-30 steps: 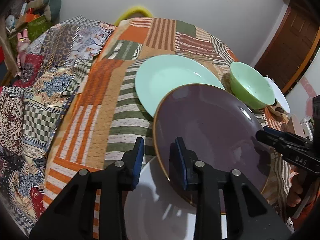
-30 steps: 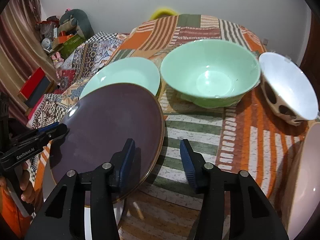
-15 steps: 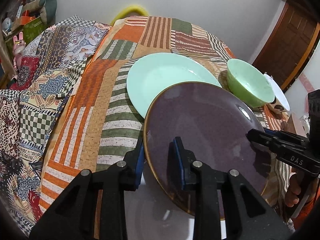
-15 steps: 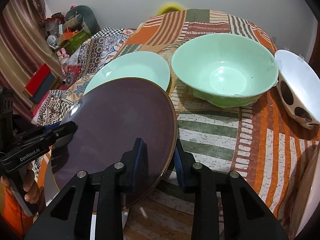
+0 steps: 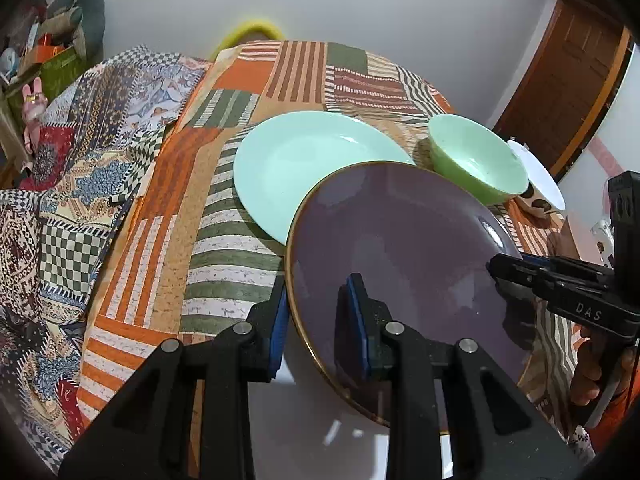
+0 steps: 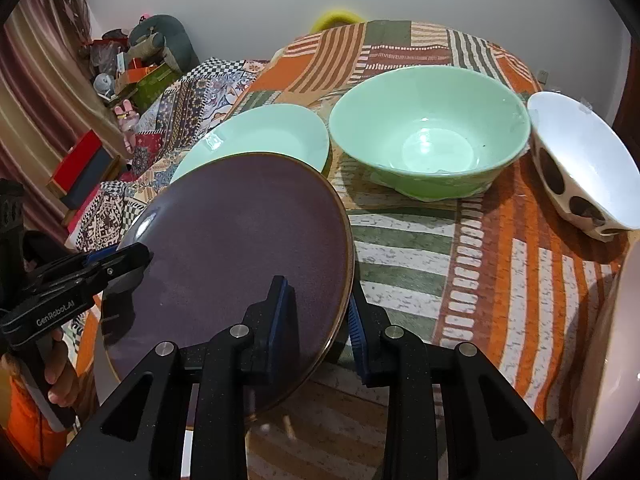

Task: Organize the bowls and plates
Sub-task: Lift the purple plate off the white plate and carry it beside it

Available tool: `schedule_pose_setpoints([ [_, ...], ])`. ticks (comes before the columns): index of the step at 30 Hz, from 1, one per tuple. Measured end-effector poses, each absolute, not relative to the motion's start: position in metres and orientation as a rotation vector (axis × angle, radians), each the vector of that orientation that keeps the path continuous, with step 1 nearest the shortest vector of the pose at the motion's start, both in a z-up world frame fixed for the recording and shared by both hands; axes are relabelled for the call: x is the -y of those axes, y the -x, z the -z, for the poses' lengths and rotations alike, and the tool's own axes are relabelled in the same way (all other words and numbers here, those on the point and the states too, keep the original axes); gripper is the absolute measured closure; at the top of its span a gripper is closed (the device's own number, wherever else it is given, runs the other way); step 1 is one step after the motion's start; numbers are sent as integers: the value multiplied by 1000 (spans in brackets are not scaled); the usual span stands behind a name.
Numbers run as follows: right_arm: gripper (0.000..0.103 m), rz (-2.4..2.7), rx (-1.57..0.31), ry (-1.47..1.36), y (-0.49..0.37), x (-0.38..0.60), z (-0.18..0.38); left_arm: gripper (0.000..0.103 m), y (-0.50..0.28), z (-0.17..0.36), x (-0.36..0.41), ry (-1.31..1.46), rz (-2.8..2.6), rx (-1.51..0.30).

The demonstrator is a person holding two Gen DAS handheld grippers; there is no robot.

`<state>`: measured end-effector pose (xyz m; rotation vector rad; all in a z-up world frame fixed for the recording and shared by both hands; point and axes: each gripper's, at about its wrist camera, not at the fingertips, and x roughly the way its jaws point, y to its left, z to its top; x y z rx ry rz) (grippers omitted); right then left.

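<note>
Table draped in an orange, green and white striped patchwork cloth (image 6: 460, 264); it fills the ground ahead of both claws.

Round, dark purple glazed plate with a thin brown rim (image 5: 400, 248): held tilted between the two claws, above a white plate (image 5: 304, 432) that lies directly under the left claw. Left claw (image 5: 318, 320) is clamped on its near-left rim, one blue pad (image 5: 356, 316) on the upper face, the other beneath. Right claw (image 6: 322, 320) pinches the opposite rim the same way. Neither rim sits deep in the jaws.

Pale mint round plate (image 5: 316, 168): flat on the cloth, just ahead of the left claw, partly hidden behind the purple plate's far edge.

Light green deep bowl (image 6: 430, 136): ahead of the right claw, beside the mint plate.

White bowl with dark brown spots (image 6: 580, 172): ahead and to the right of the right claw, near the green bowl.

Handling judgement: purple plate looks stiff, fairly heavy, glossy and slippery, breakable. Rim is the only purchase; opposite-edge hold suits it. A shallow bite on a tilted plate could slip.
</note>
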<state>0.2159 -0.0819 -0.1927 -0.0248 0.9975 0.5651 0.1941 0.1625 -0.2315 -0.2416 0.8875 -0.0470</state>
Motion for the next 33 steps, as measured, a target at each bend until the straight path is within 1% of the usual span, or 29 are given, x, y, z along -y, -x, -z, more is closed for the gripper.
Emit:
schedule_pose_setpoints([
  [21, 77, -582, -904, 6, -173, 112, 147, 75, -143, 170, -127, 193, 53, -780],
  [33, 77, -565, -881, -3, -149, 141, 136, 75, -116, 156, -90, 166, 83, -778],
])
